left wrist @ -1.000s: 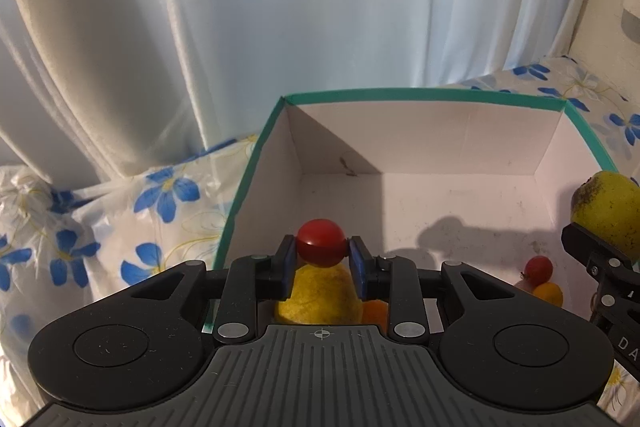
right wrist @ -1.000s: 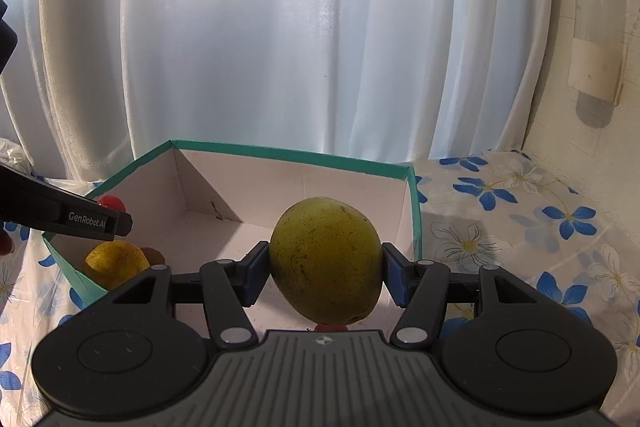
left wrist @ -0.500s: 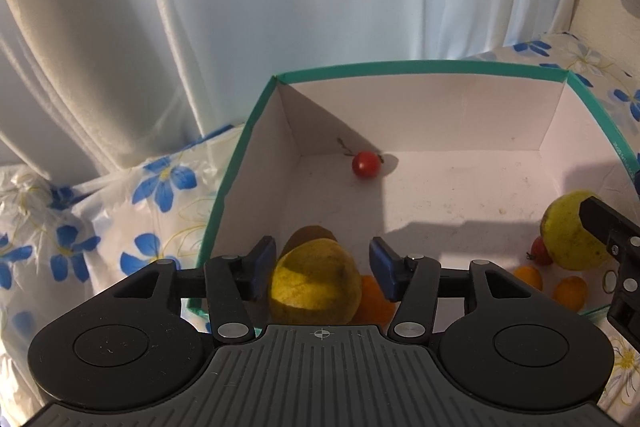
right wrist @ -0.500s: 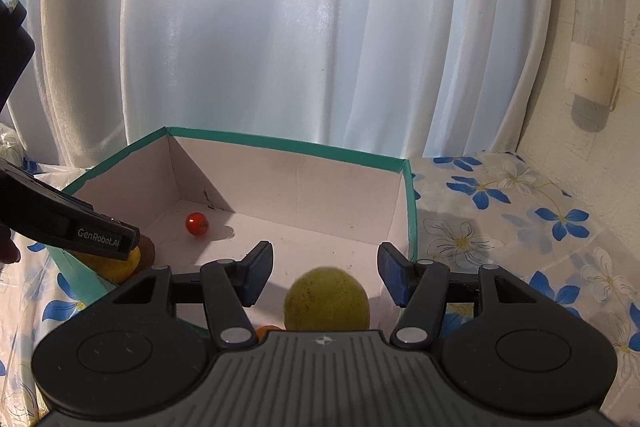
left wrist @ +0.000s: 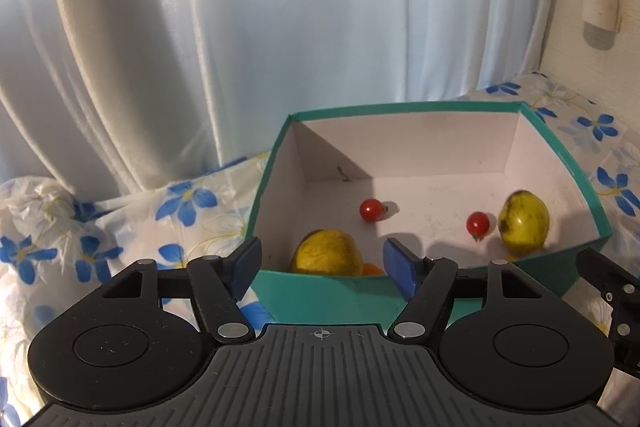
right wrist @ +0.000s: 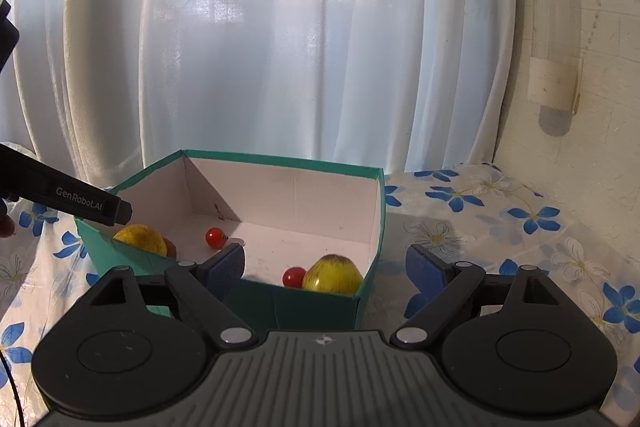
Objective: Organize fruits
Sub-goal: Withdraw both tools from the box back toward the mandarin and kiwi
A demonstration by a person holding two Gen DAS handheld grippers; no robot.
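Nearest the lens, the left gripper (left wrist: 320, 265) stands with its blue pads spread wide and nothing between them, held just outside the near wall of the teal box (left wrist: 332, 297). The right gripper (right wrist: 325, 267) is the same: jaws wide apart, empty, poised at the box's near wall toward its right corner.

Just behind that near wall, at the box's left end, lies a yellow mango (left wrist: 327, 253) with a small orange fruit (left wrist: 373, 269) tucked against it (mostly hidden by the wall). At the box's right end rests a second yellow-green mango (left wrist: 523, 221), with a red cherry tomato (left wrist: 478, 223) just beside it on the side toward the box's middle. Further in, toward the box's back left corner, sits another cherry tomato (left wrist: 371, 209), well apart from the rest.

Judging by looks, the mangoes are fairly heavy, smooth and rounded, so they would best be taken across the widest middle with the pads squarely opposed; a grip near an end would likely squirt out. The tomatoes are light, thin-skinned and apt to roll or burst, so a gentle close across the middle suits them.

Beyond the box lie the flowered tablecloth (right wrist: 500, 227) and the white curtain (right wrist: 280, 47).
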